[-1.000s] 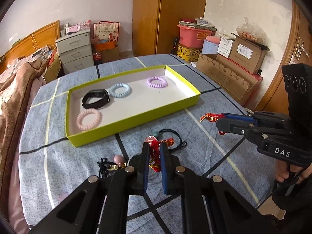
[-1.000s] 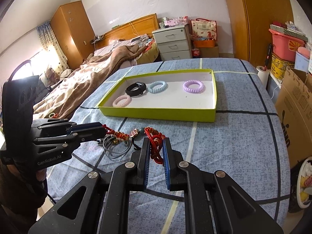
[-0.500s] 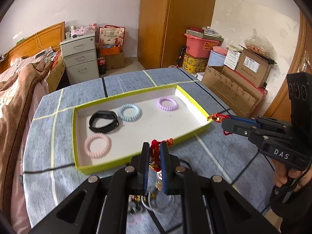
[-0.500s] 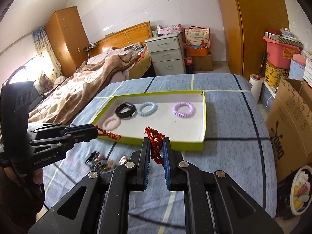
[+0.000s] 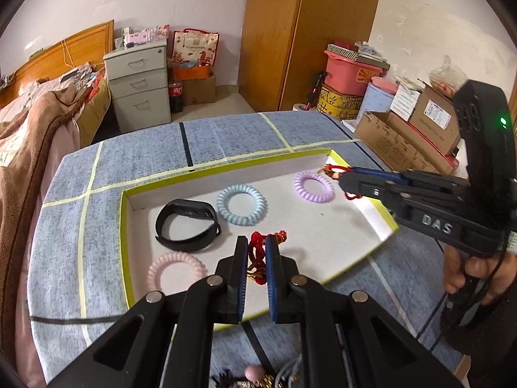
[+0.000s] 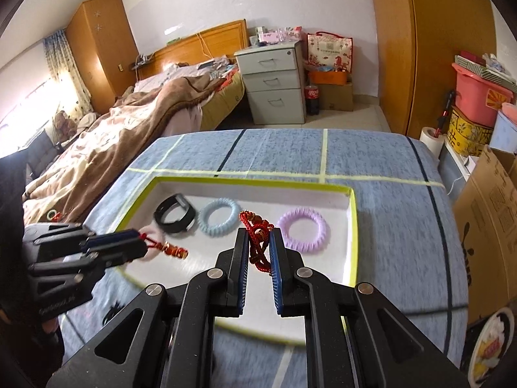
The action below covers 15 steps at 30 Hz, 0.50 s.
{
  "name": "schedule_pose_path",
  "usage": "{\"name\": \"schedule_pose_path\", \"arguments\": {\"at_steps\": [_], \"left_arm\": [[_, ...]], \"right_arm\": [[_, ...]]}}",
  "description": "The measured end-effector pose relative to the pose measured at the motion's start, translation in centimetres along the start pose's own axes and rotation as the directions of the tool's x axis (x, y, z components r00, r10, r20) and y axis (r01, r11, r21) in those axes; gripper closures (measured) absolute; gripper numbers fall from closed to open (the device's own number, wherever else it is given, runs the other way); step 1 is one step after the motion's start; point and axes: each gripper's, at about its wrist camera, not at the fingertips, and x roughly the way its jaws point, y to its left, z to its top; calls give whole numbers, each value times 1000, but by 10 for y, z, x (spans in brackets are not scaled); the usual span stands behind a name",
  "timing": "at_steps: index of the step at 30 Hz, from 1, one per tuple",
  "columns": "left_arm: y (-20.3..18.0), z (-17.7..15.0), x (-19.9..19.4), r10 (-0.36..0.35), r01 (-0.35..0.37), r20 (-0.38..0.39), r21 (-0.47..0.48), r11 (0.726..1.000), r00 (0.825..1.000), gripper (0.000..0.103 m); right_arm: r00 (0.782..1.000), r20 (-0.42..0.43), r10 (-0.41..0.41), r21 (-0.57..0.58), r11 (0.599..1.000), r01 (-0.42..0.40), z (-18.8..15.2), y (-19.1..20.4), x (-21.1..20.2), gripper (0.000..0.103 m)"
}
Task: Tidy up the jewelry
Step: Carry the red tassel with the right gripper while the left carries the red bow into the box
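Tray point(image 5: 124, 226) holds 3 coil rings, 1 black band; both grippers clamp red cords.

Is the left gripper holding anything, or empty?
Holding: the left gripper is shut on a red braided cord bracelet, pinched between its fingers above the tray.

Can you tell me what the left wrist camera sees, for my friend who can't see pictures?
The left gripper pinches a red cord bracelet over a green-edged tray holding four bands; the right gripper grips another.
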Motion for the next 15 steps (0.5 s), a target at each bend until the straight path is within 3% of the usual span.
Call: {"name": "schedule_pose_path", "arguments": {"at_steps": [15], "left_arm": [[19, 4, 42, -2, -1, -61, -44, 999, 998, 92]], "right_arm": [[994, -107, -25, -50, 999, 19, 20, -3, 66, 90]]}}
